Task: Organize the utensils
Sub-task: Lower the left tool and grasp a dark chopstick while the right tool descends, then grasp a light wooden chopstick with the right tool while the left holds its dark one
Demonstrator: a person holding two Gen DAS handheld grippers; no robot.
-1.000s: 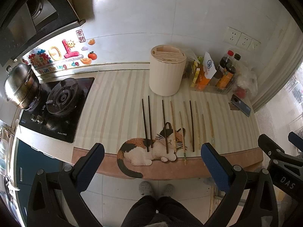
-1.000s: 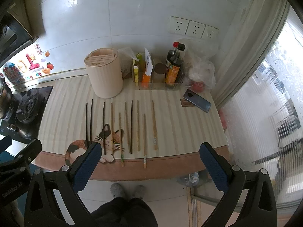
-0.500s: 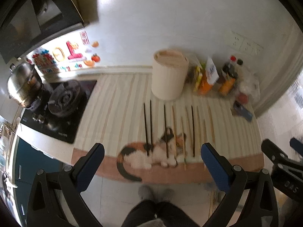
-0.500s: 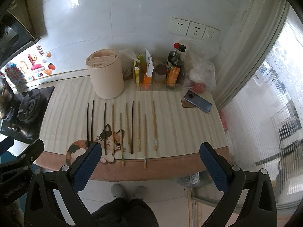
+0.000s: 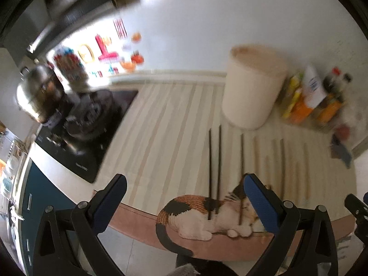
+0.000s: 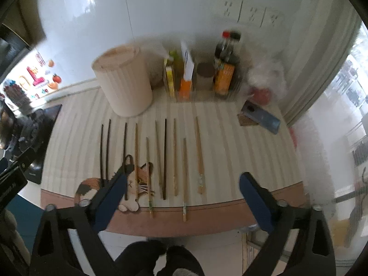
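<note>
Several chopsticks lie side by side on the striped counter mat (image 6: 225,142): dark ones (image 6: 104,149) at the left and one (image 6: 164,158) in the middle, wooden ones (image 6: 198,151) to the right. They also show in the left wrist view (image 5: 214,165). A cream round utensil holder (image 6: 123,80) stands behind them, also in the left wrist view (image 5: 251,87). My left gripper (image 5: 184,202) is open and empty above the mat's front edge. My right gripper (image 6: 182,200) is open and empty above the near ends of the chopsticks.
A gas stove (image 5: 89,124) with a steel pot (image 5: 38,96) is at the left. Sauce bottles and packets (image 6: 224,69) stand at the back right by a phone (image 6: 261,116). A cat picture (image 5: 207,214) marks the mat's front. The counter edge is close below.
Both grippers have moved forward and down toward the counter, so chopsticks and holder look larger. The left view has swung left and is blurred. Both stay open.
</note>
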